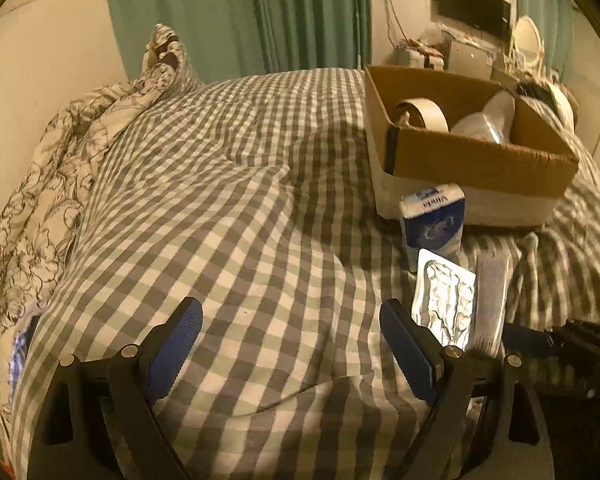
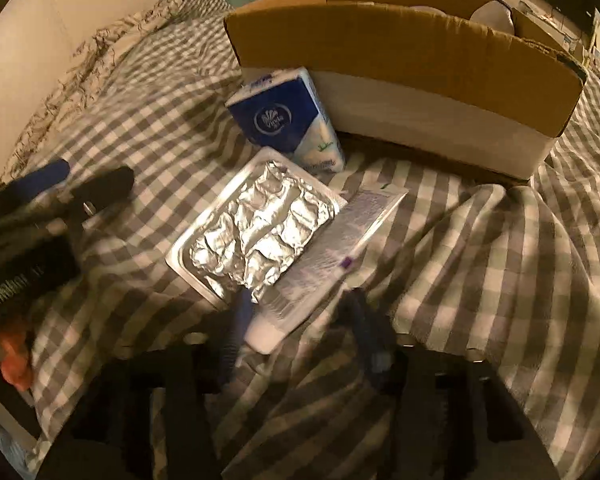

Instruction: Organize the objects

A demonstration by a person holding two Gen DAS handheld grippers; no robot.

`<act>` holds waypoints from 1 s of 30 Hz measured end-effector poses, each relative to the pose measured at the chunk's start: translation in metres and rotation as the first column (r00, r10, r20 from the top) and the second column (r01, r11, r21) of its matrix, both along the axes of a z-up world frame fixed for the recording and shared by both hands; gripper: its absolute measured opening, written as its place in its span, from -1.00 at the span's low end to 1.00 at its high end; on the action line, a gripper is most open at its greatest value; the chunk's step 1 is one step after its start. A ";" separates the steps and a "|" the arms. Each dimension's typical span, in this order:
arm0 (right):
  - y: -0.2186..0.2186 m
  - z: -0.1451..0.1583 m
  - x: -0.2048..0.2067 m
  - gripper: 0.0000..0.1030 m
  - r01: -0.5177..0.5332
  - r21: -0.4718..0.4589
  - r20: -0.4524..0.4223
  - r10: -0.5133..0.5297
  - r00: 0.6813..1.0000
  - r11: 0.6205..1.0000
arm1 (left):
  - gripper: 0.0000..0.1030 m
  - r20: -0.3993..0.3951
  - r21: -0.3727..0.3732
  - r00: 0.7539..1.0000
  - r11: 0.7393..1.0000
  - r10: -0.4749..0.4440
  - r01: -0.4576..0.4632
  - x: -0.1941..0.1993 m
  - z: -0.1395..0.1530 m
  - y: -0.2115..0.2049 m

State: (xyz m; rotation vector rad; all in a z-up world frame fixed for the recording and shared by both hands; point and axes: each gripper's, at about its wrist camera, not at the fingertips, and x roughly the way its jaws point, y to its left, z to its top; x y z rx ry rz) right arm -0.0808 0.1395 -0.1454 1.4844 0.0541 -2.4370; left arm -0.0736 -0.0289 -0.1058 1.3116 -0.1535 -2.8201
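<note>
A cardboard box (image 1: pixel 480 160) (image 2: pixel 400 52) stands on the checked bed, holding a tape roll (image 1: pixel 424 114) and a pale plastic item (image 1: pixel 488 120). In front of it lie a blue tissue pack (image 1: pixel 434 220) (image 2: pixel 288 120), a foil blister tray (image 1: pixel 446 300) (image 2: pixel 256 224) and a white tube (image 1: pixel 490 304) (image 2: pixel 332 248). My left gripper (image 1: pixel 292 344) is open and empty over bare bedding, left of the tray. My right gripper (image 2: pixel 296 320) is open, its blurred fingers on either side of the tube's cap end.
A crumpled floral quilt (image 1: pixel 60 168) lies along the bed's left side by the wall. Green curtains (image 1: pixel 240 16) hang behind. A cluttered desk with a monitor (image 1: pixel 474 6) stands at the back right. My left gripper also shows in the right wrist view (image 2: pixel 56 184).
</note>
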 end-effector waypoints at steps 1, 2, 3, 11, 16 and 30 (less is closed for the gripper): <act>0.001 0.001 -0.001 -0.43 0.004 -0.001 -0.005 -0.004 1.000 1.000 | 0.80 0.002 -0.006 1.000 1.000 -0.004 0.004 0.000 -0.001 0.001; 0.002 0.001 -0.001 -0.47 0.006 -0.001 -0.009 -0.006 1.000 1.000 | 0.80 0.002 -0.013 1.000 1.000 -0.006 0.006 0.000 -0.001 0.003; 0.003 0.001 -0.001 -0.52 0.009 -0.003 -0.010 -0.009 1.000 1.000 | 0.80 0.002 -0.016 1.000 1.000 -0.011 0.011 0.000 -0.001 0.004; 0.023 0.044 0.018 -0.59 0.021 0.016 -0.139 -0.018 0.990 1.000 | 0.80 -0.002 -0.078 0.997 0.994 -0.081 0.080 0.003 0.002 0.031; 0.032 0.068 0.030 -0.62 0.025 0.074 -0.201 -0.009 0.979 0.997 | 0.80 0.022 -0.113 0.984 0.977 -0.177 0.179 0.002 -0.006 0.069; 0.073 0.086 0.034 -0.65 0.113 0.066 -0.240 -0.094 0.966 0.991 | 0.80 0.146 0.008 0.957 0.967 -0.251 0.253 -0.015 -0.039 0.111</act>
